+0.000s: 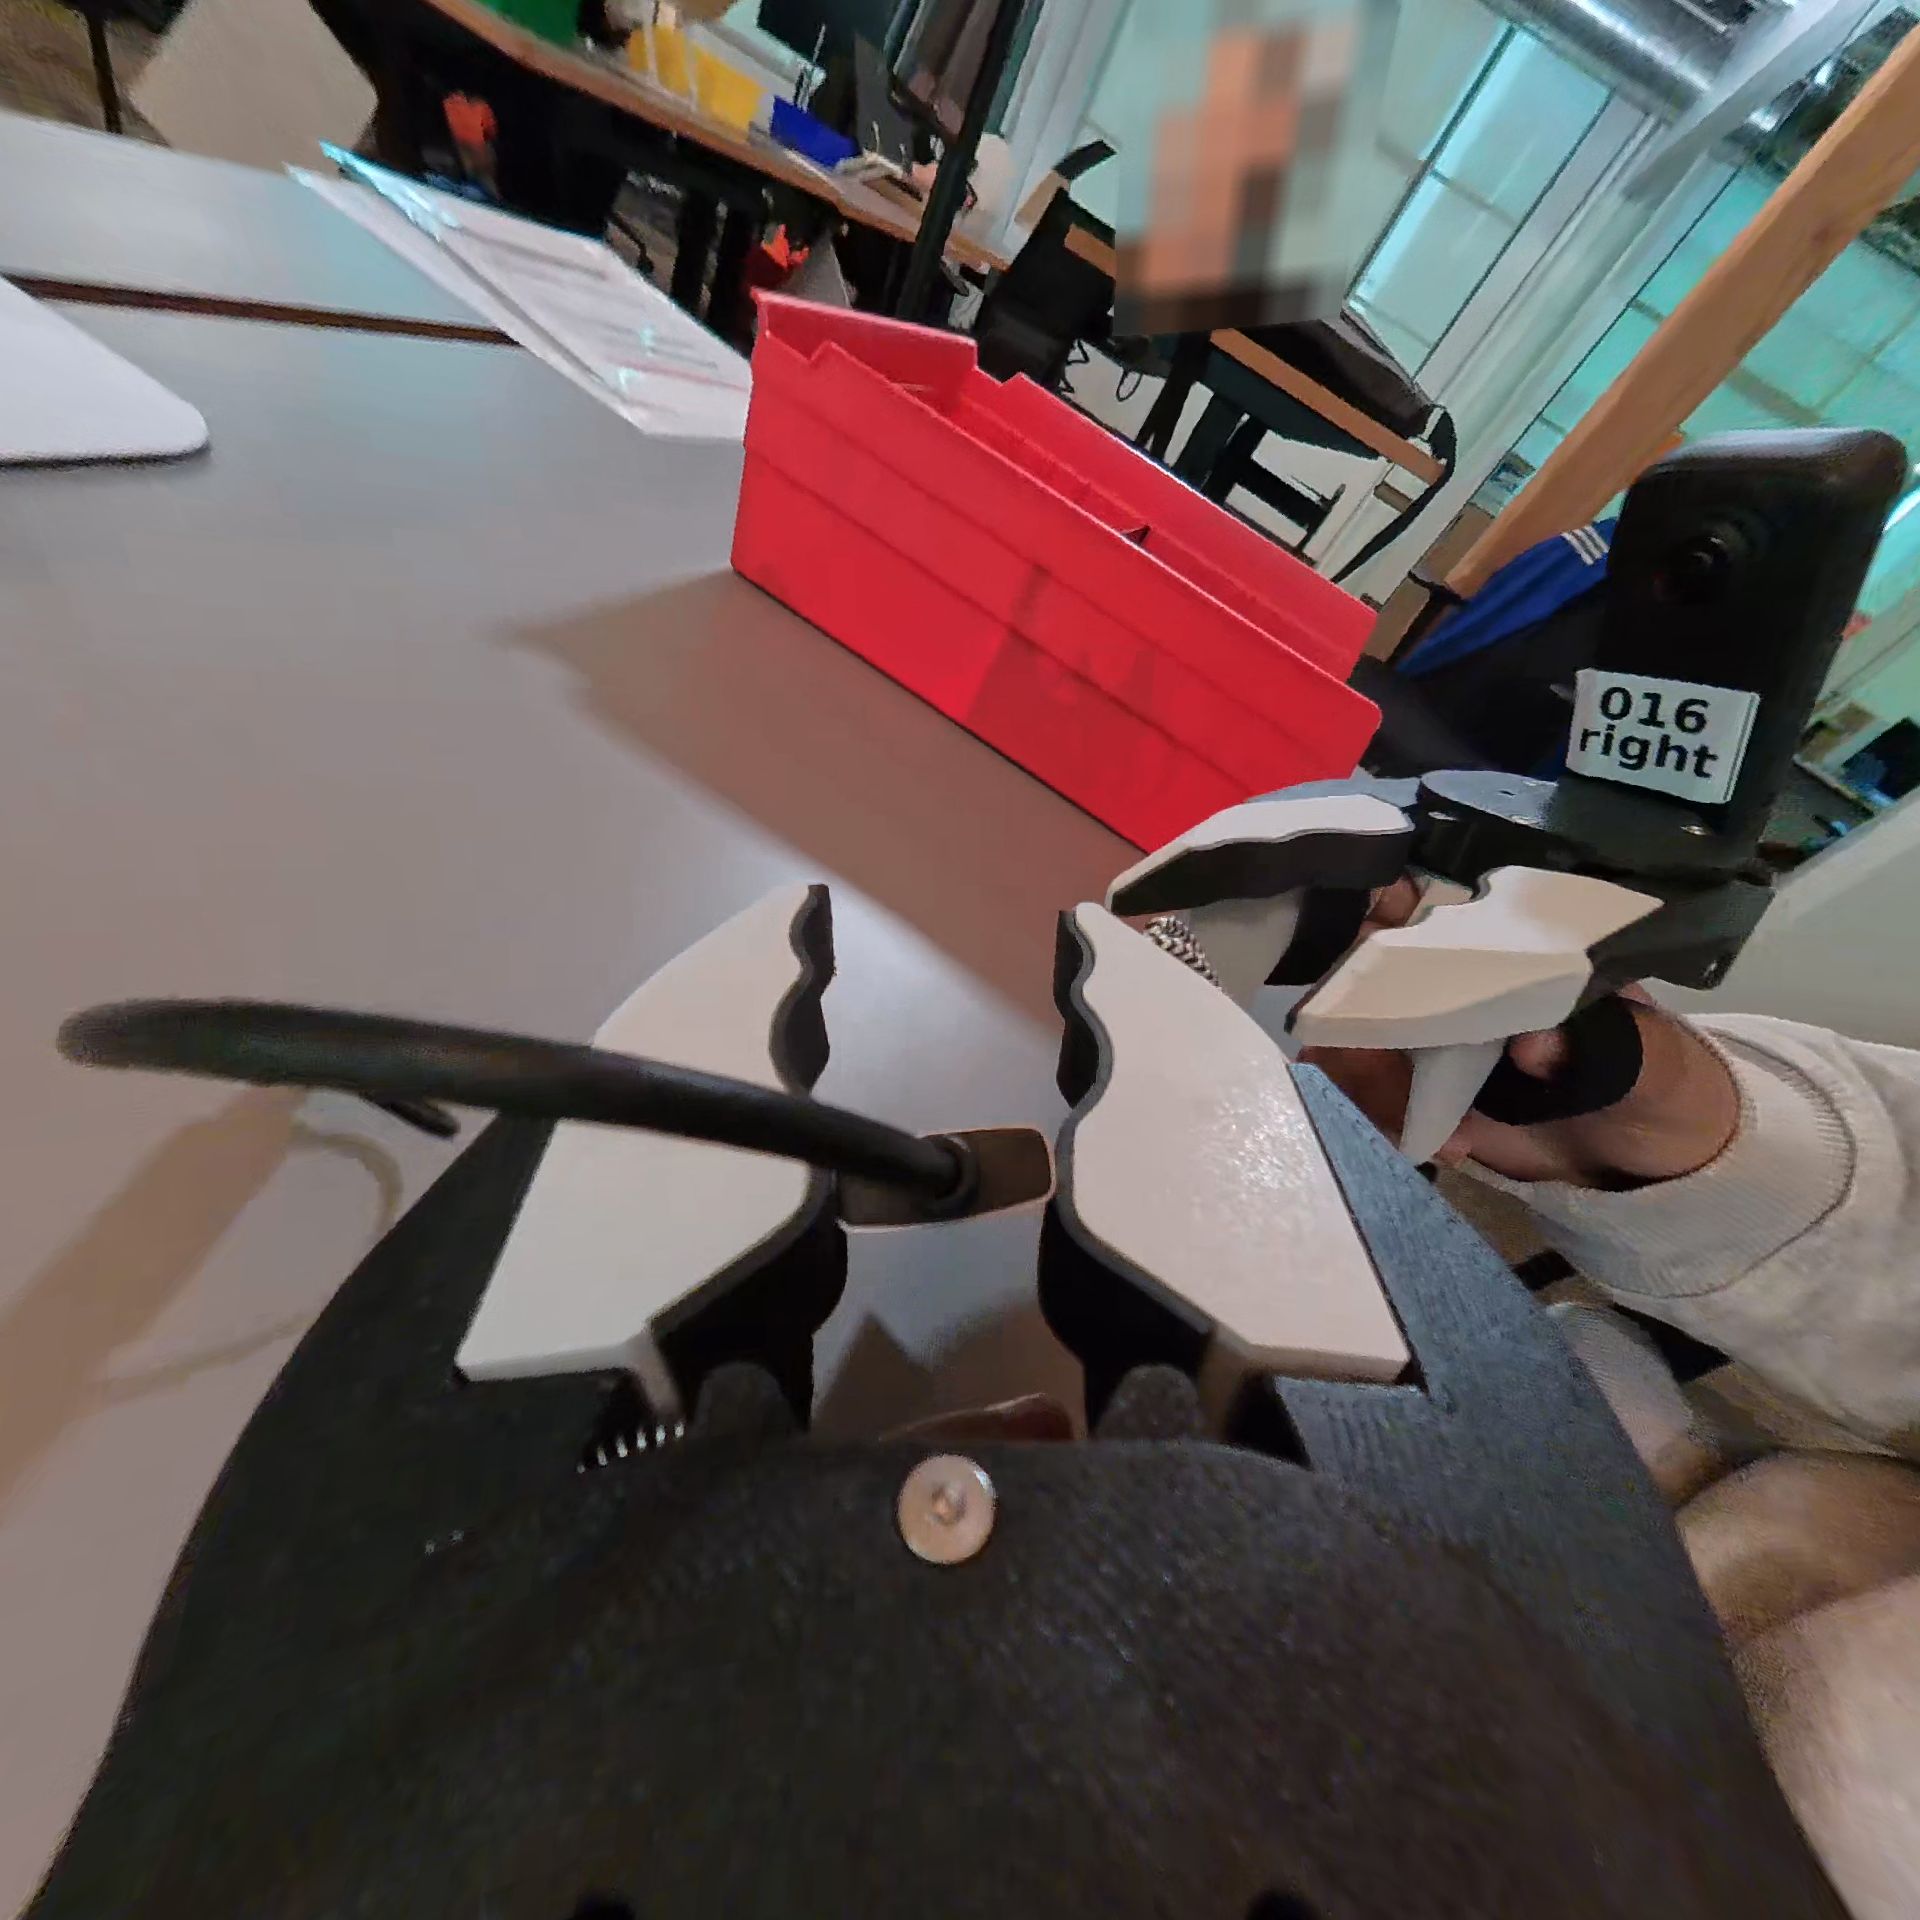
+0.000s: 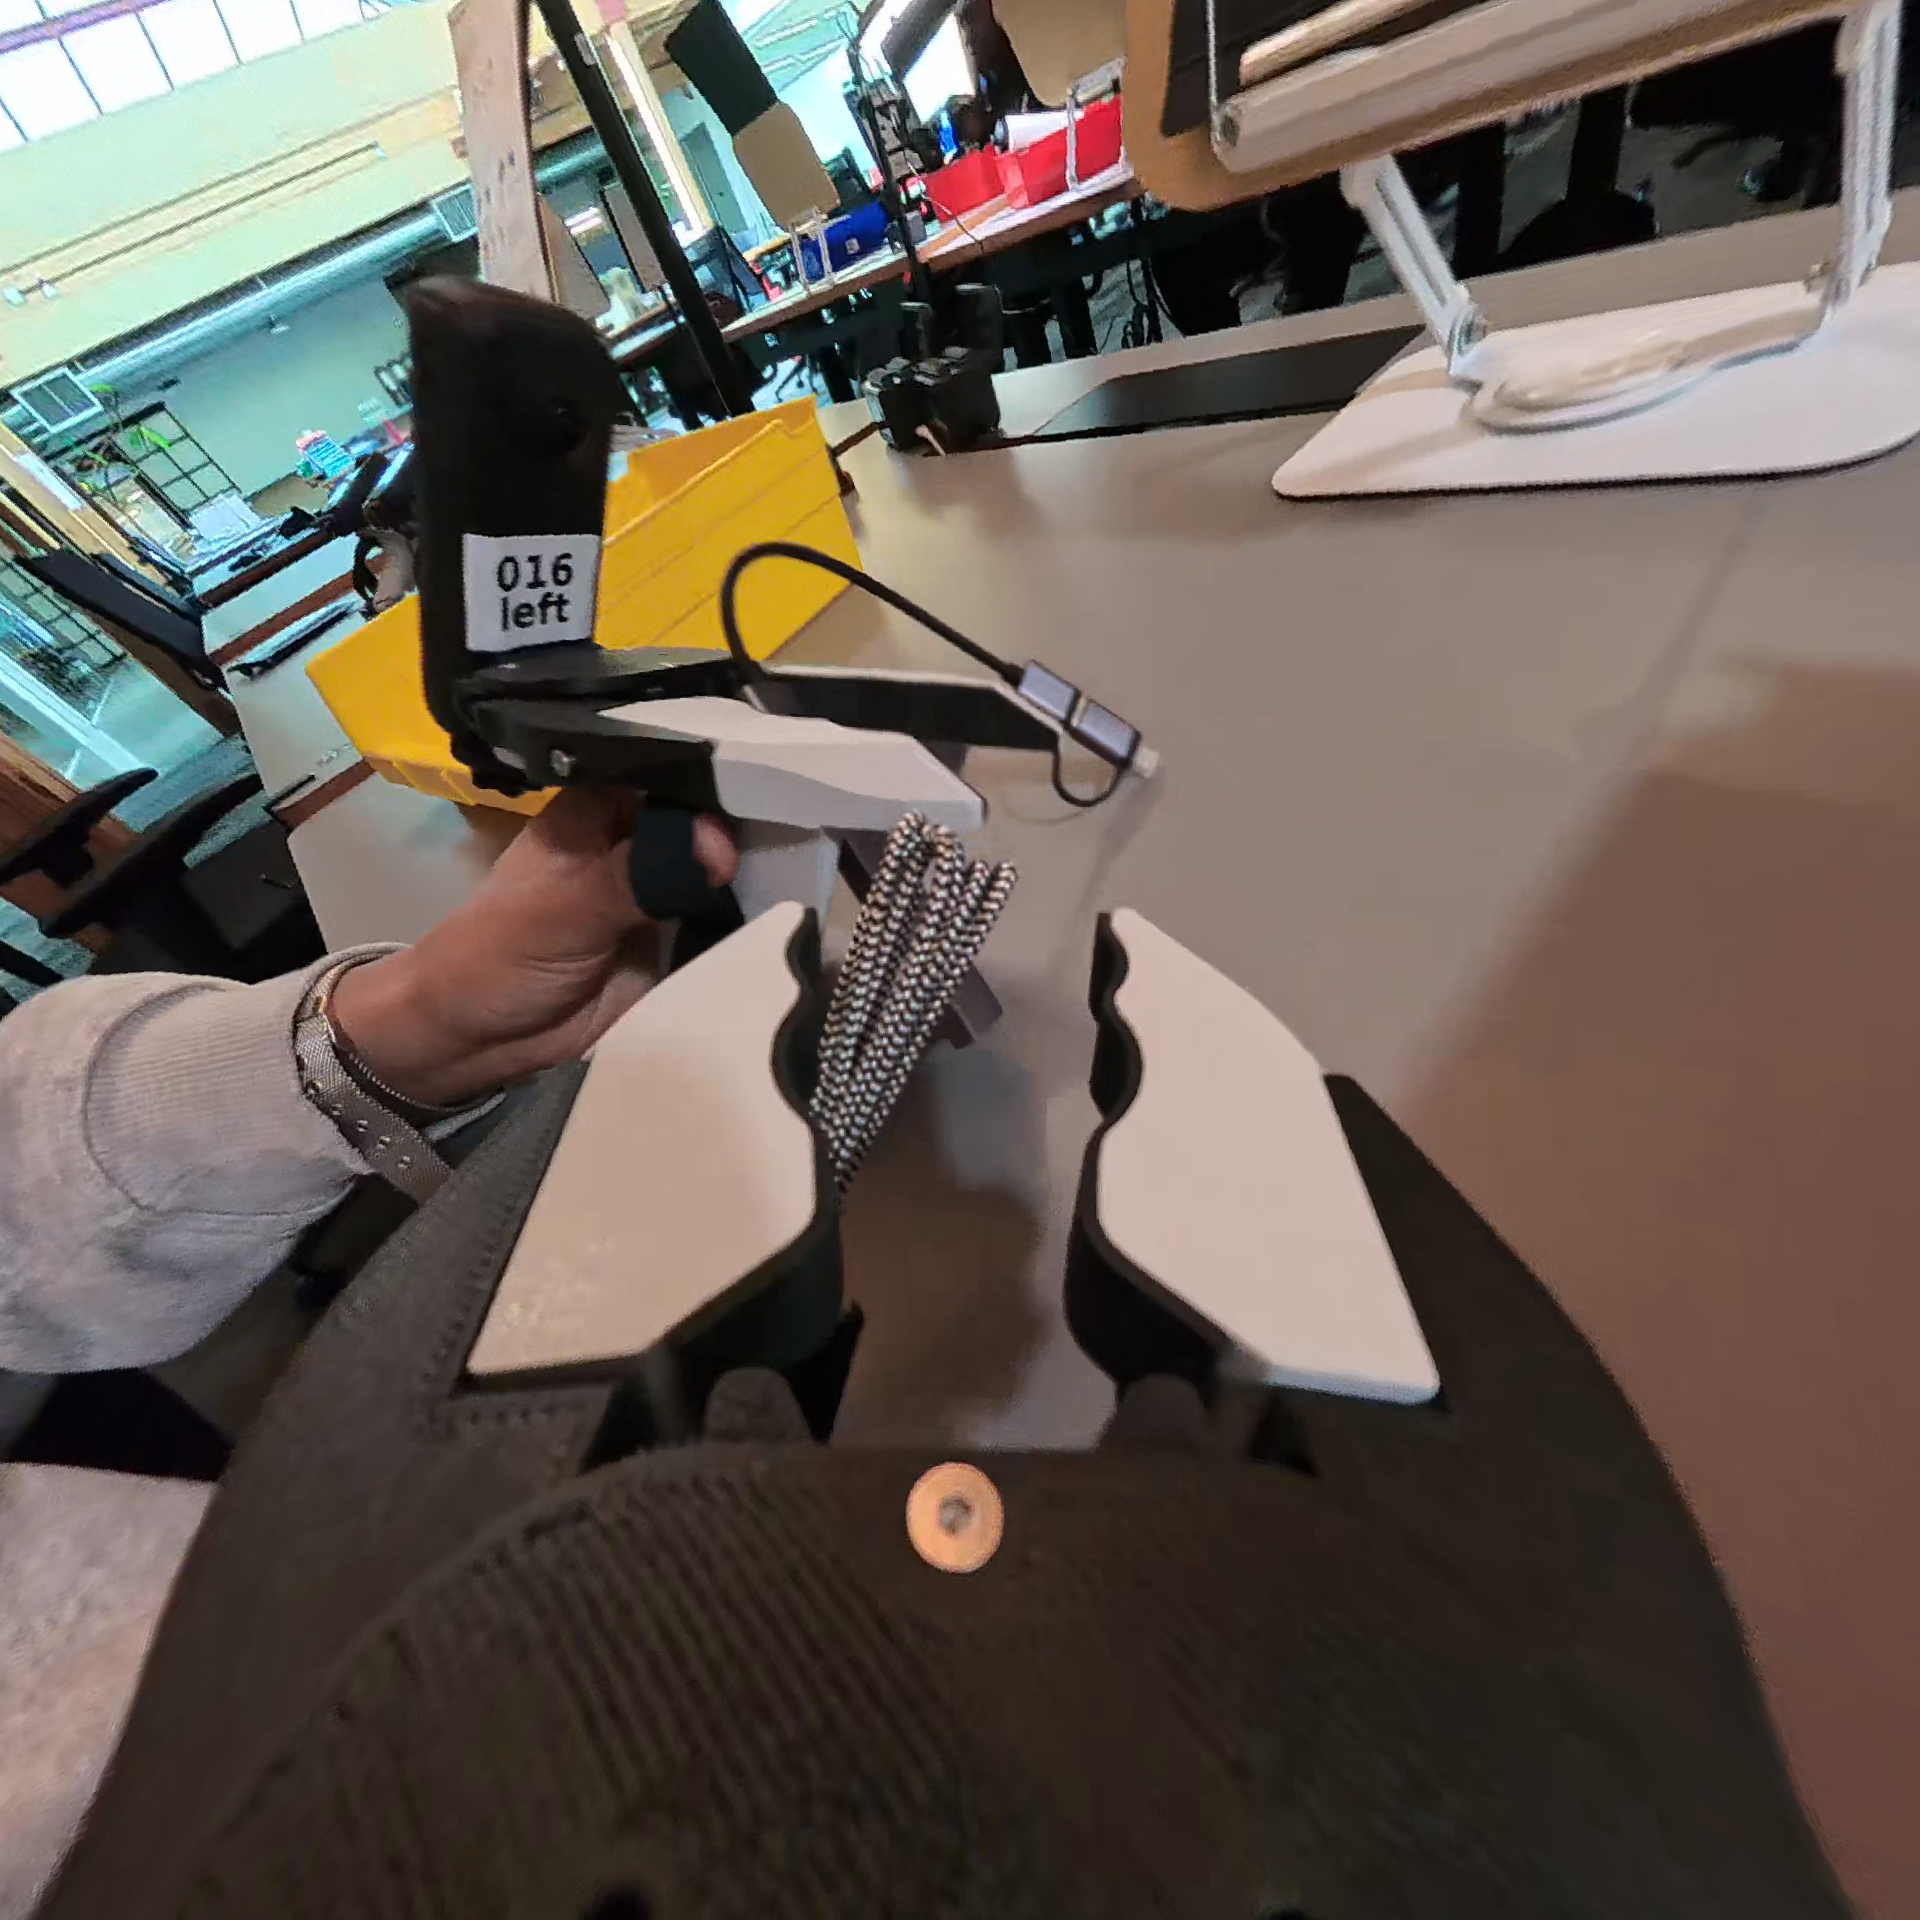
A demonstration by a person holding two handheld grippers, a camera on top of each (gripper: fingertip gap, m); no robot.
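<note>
Braided cable [image 2: 914,977] against right claw's [image 2: 951,1029] left finger — claw spread.

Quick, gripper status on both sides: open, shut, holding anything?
Left gripper: shut on the black cable connector, pinched between its fingers.
Right gripper: open; the braided cable leans on one finger, not clamped.

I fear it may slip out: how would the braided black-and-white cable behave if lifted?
Probably floppy: the braided cable shows several loose folded strands, which may sag or spread. Likely light for its size. The right gripper is open, the strands against one finger only, so they could slide off.
</note>
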